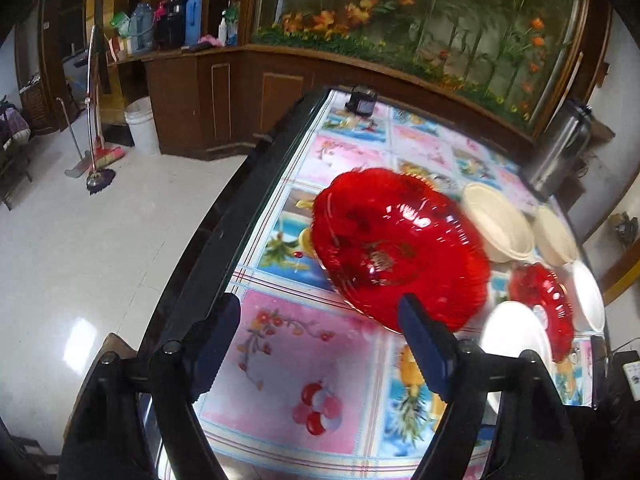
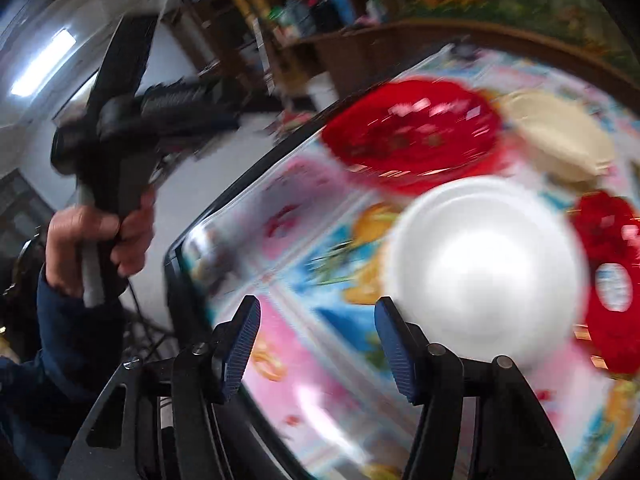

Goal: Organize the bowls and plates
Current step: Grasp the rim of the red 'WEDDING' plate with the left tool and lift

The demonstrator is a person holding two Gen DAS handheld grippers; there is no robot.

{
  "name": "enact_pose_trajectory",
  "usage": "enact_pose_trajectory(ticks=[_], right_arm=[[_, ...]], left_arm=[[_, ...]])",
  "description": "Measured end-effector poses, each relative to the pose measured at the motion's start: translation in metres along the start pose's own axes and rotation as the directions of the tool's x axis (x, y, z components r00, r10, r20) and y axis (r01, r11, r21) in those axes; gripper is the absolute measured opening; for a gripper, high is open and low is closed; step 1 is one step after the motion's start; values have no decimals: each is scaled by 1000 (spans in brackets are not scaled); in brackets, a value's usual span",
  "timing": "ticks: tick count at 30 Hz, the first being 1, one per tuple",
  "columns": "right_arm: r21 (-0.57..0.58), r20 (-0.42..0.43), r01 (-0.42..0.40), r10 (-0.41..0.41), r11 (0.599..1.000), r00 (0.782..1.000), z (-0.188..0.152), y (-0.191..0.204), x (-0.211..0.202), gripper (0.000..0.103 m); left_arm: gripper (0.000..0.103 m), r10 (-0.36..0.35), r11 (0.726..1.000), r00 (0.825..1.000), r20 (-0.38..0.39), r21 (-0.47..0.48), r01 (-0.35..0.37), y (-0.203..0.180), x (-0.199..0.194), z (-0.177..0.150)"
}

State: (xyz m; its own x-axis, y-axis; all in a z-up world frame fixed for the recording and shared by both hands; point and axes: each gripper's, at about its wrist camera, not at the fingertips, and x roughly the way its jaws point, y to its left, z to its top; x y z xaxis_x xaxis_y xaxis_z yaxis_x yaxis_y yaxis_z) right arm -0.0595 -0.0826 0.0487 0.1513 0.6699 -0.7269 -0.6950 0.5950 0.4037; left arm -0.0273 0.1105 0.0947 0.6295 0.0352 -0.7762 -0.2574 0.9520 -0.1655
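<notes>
A table (image 1: 280, 320) with a fruit-patterned cloth stands before a wooden counter (image 1: 224, 92). On it lie a big red plate (image 1: 400, 248), two cream bowls (image 1: 500, 224), a white plate (image 2: 484, 268) and a small red plate (image 1: 548, 304). The left gripper (image 1: 320, 344) and right gripper (image 2: 316, 348) both hover with jaws apart, nothing between them.

We see the right gripper (image 2: 316, 344) empty, jaws apart, over the table (image 2: 280, 364); white plate (image 2: 484, 276) just ahead — red plate (image 2: 412, 136) beyond.
</notes>
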Motion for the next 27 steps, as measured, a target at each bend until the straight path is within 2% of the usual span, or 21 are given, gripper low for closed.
enact_pose_trajectory(ticks=[2,4,5,7,8,10,12,16,18,19,22,24,26,27], right_arm=[[18,-23,65,-65,998,998,4,-9,16,61],[67,-26,105,-103,992,994,6,-24,16,54],[90,-25,131,-129,987,991,6,-28,10,54],[150,-9,238,-239,960,971,4,-46,-5,54],[175,1,235,-239,956,971,3,-52,-14,54],[187,25,161,-169,969,985,6,-48,-24,54],[178,56,136,-148,975,987,11,-46,-32,54],[162,151,192,-217,968,964,33,-43,-46,52],[191,167,245,-278,950,946,48,-55,-44,46],[215,176,235,-274,948,945,54,-65,-48,41],[274,157,258,-307,926,939,71,-86,-45,40],[292,136,259,-308,921,942,80,-94,-39,40],[324,117,252,-303,912,946,84,-107,-30,34],[342,106,238,-289,909,951,88,-115,-25,31]], left_arm=[[80,-2,1000,1000,-24,-1,2,3,9,3],[80,-5,1000,999,-34,0,5,4,16,6],[80,-5,1000,999,-34,3,5,5,19,9],[80,-22,1000,999,-40,0,22,6,27,15],[80,-29,1000,999,-45,-10,28,6,32,18],[80,-50,999,996,-68,-25,49,7,47,28],[80,-51,998,994,-95,-32,48,8,63,35],[80,-46,998,991,-129,-43,41,13,87,44],[80,-50,998,989,-140,-54,43,17,95,48],[80,-58,997,988,-142,-57,50,19,97,48],[80,-82,995,984,-157,-71,72,23,104,48],[80,-93,994,983,-159,-64,83,22,107,50],[79,-83,996,984,-159,-57,75,21,110,51],[72,-84,995,983,-162,-61,75,21,111,52]])
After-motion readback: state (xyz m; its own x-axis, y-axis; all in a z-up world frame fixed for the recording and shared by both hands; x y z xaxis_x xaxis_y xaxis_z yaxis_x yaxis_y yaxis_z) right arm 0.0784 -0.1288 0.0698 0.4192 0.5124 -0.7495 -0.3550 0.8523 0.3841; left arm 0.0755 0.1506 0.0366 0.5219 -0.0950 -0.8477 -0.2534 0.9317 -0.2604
